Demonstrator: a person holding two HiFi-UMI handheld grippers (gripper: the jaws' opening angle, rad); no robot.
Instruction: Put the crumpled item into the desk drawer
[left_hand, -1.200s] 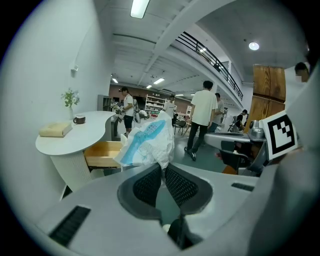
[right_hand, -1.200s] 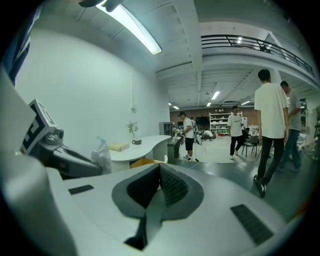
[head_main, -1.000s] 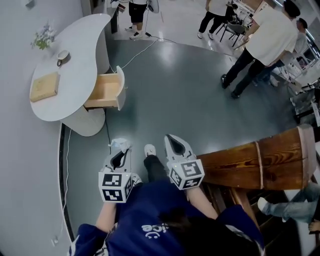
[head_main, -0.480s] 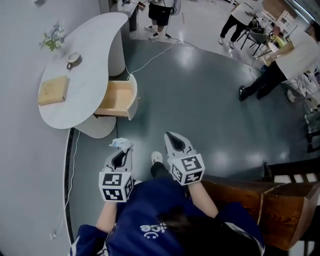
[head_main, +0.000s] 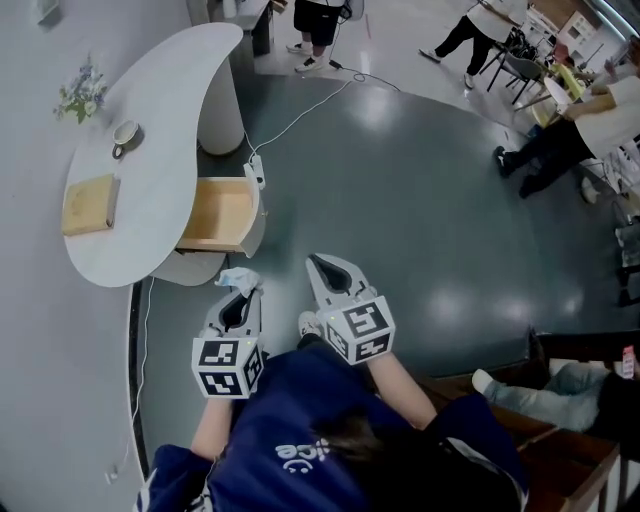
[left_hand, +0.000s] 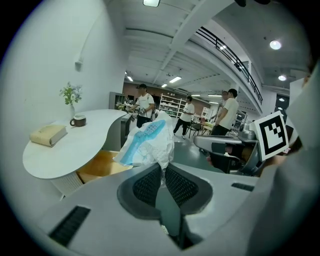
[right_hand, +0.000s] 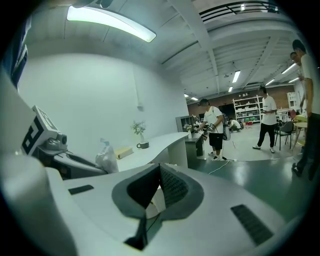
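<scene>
A white curved desk (head_main: 150, 190) stands at the left, its wooden drawer (head_main: 215, 215) pulled open toward the floor. My left gripper (head_main: 243, 292) is shut on a crumpled white-and-blue item (head_main: 237, 279), held in the air just short of the drawer's front. In the left gripper view the crumpled item (left_hand: 147, 142) sticks up from the pinched pads of that gripper (left_hand: 162, 167), with the drawer (left_hand: 100, 165) beyond it to the left. My right gripper (head_main: 320, 263) hangs beside the left one, shut with nothing in it (right_hand: 160, 167).
On the desk lie a tan block (head_main: 88, 204), a cup (head_main: 124, 133) and a small plant (head_main: 80, 92). A white cable (head_main: 300, 112) runs across the grey floor. People stand at the far right (head_main: 560, 140). Wooden furniture (head_main: 560, 470) is at the lower right.
The view has shifted toward the desk: the open drawer now lies closer to the left gripper, and the wooden bench has slid off to the lower right. Both grippers keep their state.
</scene>
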